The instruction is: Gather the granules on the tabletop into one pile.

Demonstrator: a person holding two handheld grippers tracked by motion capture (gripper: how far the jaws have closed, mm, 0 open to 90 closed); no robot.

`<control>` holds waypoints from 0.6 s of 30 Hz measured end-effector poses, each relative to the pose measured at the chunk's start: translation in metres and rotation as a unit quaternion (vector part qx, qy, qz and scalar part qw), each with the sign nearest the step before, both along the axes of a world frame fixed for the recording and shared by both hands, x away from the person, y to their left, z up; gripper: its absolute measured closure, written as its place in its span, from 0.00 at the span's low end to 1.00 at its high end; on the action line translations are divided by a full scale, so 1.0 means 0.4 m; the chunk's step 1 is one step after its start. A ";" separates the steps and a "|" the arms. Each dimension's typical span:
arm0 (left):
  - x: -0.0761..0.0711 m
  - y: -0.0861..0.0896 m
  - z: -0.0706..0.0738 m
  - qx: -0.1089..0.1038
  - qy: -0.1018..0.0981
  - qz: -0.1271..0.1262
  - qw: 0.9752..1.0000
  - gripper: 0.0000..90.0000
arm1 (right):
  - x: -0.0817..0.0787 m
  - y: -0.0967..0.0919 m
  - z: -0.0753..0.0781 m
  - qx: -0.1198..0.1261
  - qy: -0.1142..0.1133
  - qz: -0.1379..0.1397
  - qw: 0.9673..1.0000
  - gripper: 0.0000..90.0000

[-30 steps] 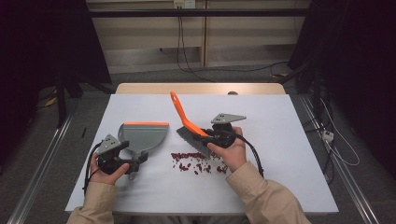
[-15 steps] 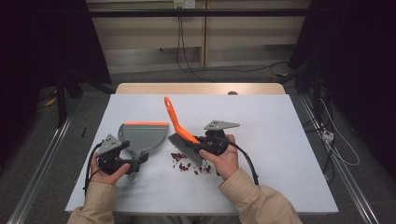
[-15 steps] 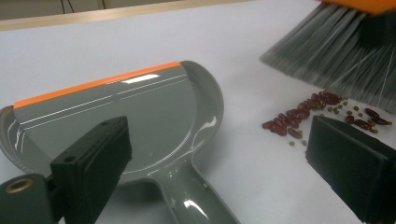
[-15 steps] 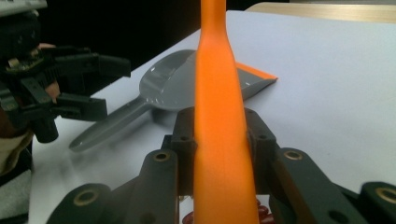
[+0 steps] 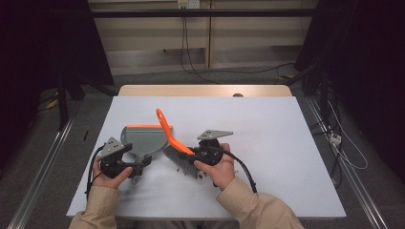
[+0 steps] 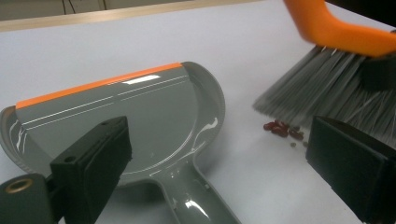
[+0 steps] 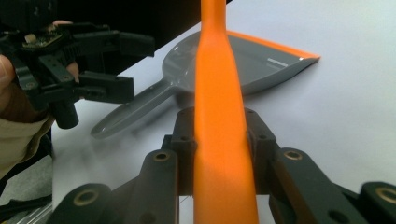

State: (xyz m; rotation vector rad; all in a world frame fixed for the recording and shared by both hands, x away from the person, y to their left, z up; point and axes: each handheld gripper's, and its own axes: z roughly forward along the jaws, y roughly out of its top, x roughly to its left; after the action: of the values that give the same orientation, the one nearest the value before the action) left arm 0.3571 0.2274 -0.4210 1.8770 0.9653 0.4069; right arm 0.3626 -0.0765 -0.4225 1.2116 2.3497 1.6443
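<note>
Right tongs (image 5: 195,156) tight on orange brush (image 5: 173,142); grey dustpan (image 5: 143,140) just beside

Surface: white-topped table (image 5: 286,143) with a bare wooden strip along its far edge.
Dustpan: grey dustpan (image 5: 143,142) with an orange lip, lying flat on the table's left half, handle toward the person.
Beans: small red beans (image 6: 282,130) scattered on the top, just right of the dustpan.
</note>
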 end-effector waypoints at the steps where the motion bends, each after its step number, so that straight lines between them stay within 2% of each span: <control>1: 0.000 0.001 0.000 0.000 0.000 0.000 1.000 0.07 | -0.002 0.006 -0.003 -0.001 0.005 0.001 1.000 0.79; 5: 0.001 0.003 0.001 -0.002 0.000 0.002 1.000 0.07 | -0.009 0.025 -0.019 0.001 0.028 0.003 1.000 0.79; 9: 0.001 0.003 0.001 -0.002 -0.002 0.002 1.000 0.07 | -0.001 0.042 -0.047 -0.025 0.048 -0.014 0.998 0.79; 10: 0.000 0.003 0.002 -0.002 -0.002 0.001 1.000 0.07 | 0.003 0.041 -0.050 -0.032 0.046 -0.026 0.998 0.79; 12: -0.001 0.004 0.003 -0.003 -0.002 0.002 1.000 0.07 | 0.012 0.034 -0.052 -0.033 0.062 -0.038 0.997 0.79; 14: 0.000 0.006 0.003 -0.002 -0.002 0.003 1.000 0.07 | 0.017 0.027 -0.055 -0.042 0.066 -0.047 0.996 0.79; 18: 0.000 0.004 0.002 -0.002 -0.003 0.003 1.000 0.07 | 0.020 0.011 -0.058 -0.039 0.078 -0.063 0.994 0.79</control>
State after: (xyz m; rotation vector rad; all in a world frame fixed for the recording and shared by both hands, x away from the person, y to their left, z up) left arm 0.3571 0.2292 -0.4200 1.8682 0.9671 0.4126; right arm 0.3705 -0.0723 -0.4458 1.4891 2.3424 1.4542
